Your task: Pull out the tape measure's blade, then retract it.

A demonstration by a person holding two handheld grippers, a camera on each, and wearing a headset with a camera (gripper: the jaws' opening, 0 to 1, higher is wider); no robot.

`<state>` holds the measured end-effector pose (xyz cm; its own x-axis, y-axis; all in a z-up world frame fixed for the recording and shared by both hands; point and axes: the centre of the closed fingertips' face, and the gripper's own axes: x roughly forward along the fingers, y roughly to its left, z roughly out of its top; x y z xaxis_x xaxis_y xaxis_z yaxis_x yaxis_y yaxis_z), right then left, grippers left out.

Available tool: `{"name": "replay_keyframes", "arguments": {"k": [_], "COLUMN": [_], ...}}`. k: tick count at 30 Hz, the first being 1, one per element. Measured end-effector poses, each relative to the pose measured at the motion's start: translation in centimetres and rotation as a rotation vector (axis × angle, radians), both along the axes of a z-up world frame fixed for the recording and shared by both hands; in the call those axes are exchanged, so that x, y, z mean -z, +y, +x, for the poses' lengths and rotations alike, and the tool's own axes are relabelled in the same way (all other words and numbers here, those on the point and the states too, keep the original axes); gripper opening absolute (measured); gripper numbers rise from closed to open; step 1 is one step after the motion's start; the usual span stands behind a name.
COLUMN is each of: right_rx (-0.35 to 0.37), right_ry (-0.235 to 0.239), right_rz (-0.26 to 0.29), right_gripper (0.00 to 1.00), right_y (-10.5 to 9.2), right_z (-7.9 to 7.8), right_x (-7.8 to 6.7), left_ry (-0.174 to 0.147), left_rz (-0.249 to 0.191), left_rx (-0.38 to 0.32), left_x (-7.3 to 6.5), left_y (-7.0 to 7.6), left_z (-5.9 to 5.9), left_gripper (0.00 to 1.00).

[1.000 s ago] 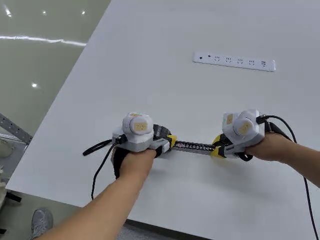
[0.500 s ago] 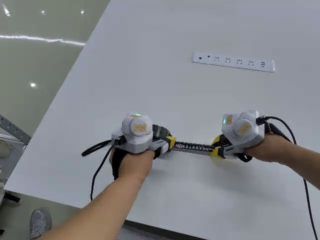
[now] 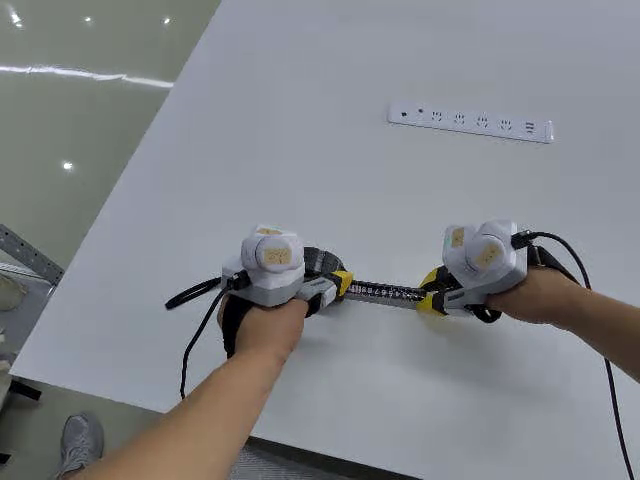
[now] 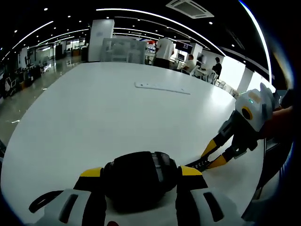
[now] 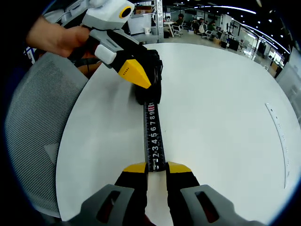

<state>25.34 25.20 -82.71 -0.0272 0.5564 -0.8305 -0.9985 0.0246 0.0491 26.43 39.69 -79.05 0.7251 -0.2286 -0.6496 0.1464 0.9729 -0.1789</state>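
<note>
On my left gripper (image 3: 333,284) the fingers are clenched around the black tape measure case (image 5: 154,81), holding it down on the tabletop (image 3: 350,150). A short stretch of blade (image 5: 153,136) runs from it to my right gripper (image 5: 157,168), whose fingers pinch the blade's tip. I judge the pull-out is in hand with the retract yet to come, so next I should draw my right hand straight away along the blade, keep the case clamped, then feed it back slowly.
</note>
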Motion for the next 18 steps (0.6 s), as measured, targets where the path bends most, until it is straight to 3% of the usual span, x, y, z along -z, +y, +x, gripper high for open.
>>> {"name": "replay_keyframes", "arguments": {"k": [18], "right_rx": [0.003], "right_ry": [0.004], "right_rz": [0.021], "right_gripper": [0.11], "right_y": [1.8], "right_z": [0.0], "right_x": [-0.1], "left_ry": [-0.01], "left_rz": [-0.012], "left_rx": [-0.004], "left_x": [-0.1], "left_y": [0.1], "left_z": [0.0], "left_gripper": [0.55]}}
